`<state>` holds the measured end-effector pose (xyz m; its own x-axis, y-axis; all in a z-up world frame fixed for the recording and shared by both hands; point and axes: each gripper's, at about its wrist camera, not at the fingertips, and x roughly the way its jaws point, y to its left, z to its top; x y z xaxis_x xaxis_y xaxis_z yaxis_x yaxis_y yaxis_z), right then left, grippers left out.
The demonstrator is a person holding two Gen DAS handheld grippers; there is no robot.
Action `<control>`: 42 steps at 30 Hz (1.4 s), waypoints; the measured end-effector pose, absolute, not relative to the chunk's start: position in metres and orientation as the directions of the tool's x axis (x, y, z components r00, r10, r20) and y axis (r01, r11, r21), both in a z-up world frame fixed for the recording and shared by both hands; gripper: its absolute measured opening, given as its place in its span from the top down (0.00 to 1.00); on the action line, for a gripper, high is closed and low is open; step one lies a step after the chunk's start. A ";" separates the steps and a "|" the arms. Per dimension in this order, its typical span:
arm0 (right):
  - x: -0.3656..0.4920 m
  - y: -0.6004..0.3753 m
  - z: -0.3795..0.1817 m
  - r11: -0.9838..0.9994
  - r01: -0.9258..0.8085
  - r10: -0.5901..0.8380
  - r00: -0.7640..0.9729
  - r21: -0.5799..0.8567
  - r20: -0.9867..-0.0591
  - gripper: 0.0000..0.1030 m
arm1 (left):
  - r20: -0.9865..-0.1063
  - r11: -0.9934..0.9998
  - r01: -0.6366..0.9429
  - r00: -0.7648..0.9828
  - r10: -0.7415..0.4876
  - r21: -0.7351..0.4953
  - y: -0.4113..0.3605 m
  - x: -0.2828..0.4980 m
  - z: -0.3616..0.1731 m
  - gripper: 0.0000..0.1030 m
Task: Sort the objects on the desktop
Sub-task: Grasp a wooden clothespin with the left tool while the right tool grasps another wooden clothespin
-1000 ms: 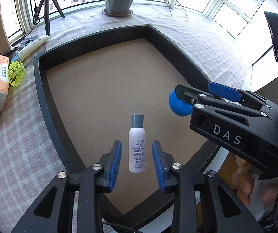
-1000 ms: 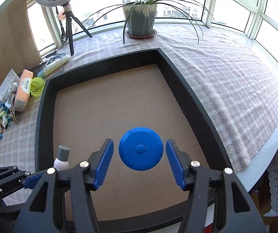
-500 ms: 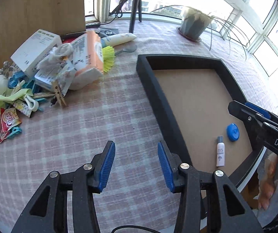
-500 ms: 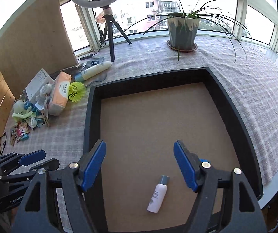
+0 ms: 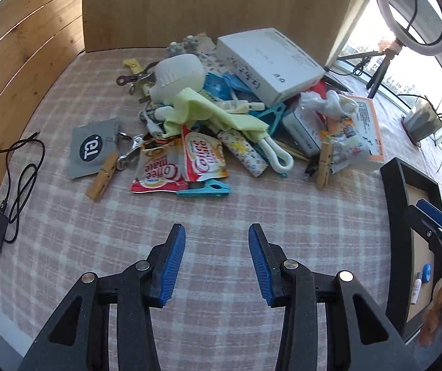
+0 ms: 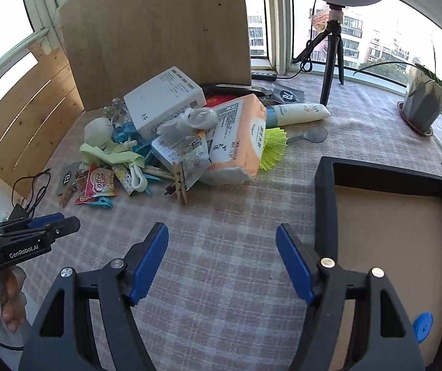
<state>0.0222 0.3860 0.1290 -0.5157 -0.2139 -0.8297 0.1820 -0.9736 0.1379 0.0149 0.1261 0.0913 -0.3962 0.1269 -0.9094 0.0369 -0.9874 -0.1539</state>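
- Now that both have swung away from the black-rimmed tray (image 6: pixel 324 191), where the small white spray bottle (image 5: pixel 416 290) and blue round disc (image 5: pixel 427 273) lie, the left gripper (image 5: pixel 217 259) and right gripper (image 6: pixel 222 264) face the clutter heap, jaws apart and empty; the left's have just narrowed slightly.
- I judge a fresh pick comes next.
- Legible: red "Coffee mate" sachets (image 5: pixel 159 170); "GenRobot.AI" and "DAS" on the grippers.

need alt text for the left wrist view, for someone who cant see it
The open, empty left hand-held gripper hangs over a checked tablecloth, pointing at a pile of clutter: coffee creamer sachets, clothespins, a yellow cloth, a white box. A black tray sits at the right edge.
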 end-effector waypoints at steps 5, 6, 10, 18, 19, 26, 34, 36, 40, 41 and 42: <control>-0.005 0.355 0.105 -0.973 0.193 -0.205 -0.473 0.127 -0.857 0.36 | -0.913 -0.984 0.104 -0.397 0.092 -0.144 0.069 0.005 0.078 0.62; -0.010 0.352 0.100 -0.972 0.192 -0.213 -0.458 0.139 -0.863 0.39 | -0.915 -0.984 0.113 -0.394 0.086 -0.141 0.060 0.003 0.075 0.62; -0.026 0.340 0.085 -0.973 0.188 -0.204 -0.433 0.134 -0.878 0.44 | -0.920 -0.979 0.145 -0.383 0.080 -0.145 0.028 -0.005 0.061 0.63; -0.045 0.333 0.065 -0.974 0.189 -0.192 -0.398 0.125 -0.897 0.46 | -0.930 -0.981 0.137 -0.359 0.080 -0.137 0.015 -0.027 0.041 0.66; -0.047 0.333 0.064 -0.974 0.189 -0.193 -0.396 0.126 -0.898 0.46 | -0.931 -0.982 0.131 -0.357 0.079 -0.134 0.017 -0.029 0.039 0.68; -0.056 0.334 0.054 -0.976 0.185 -0.178 -0.386 0.114 -0.905 0.51 | -0.938 -0.983 0.134 -0.339 0.076 -0.127 0.022 -0.040 0.028 0.78; -0.063 0.332 0.048 -0.973 0.198 -0.189 -0.365 0.123 -0.912 0.60 | -0.938 -0.982 0.145 -0.341 0.066 -0.122 0.024 -0.042 0.023 0.83; -0.064 0.329 0.048 -0.971 0.205 -0.193 -0.362 0.124 -0.912 0.63 | -0.937 -0.982 0.146 -0.342 0.067 -0.123 0.024 -0.042 0.023 0.84; -0.065 0.326 0.043 -0.968 0.219 -0.194 -0.337 0.124 -0.921 0.76 | -0.937 -0.984 0.144 -0.346 0.052 -0.108 0.027 -0.042 0.021 0.88; -0.064 0.326 0.042 -0.968 0.217 -0.193 -0.340 0.123 -0.920 0.79 | -0.936 -0.984 0.144 -0.347 0.054 -0.110 0.027 -0.041 0.021 0.88; -0.063 0.326 0.042 -0.968 0.218 -0.195 -0.336 0.125 -0.922 0.82 | -0.936 -0.983 0.144 -0.348 0.055 -0.112 0.027 -0.041 0.020 0.88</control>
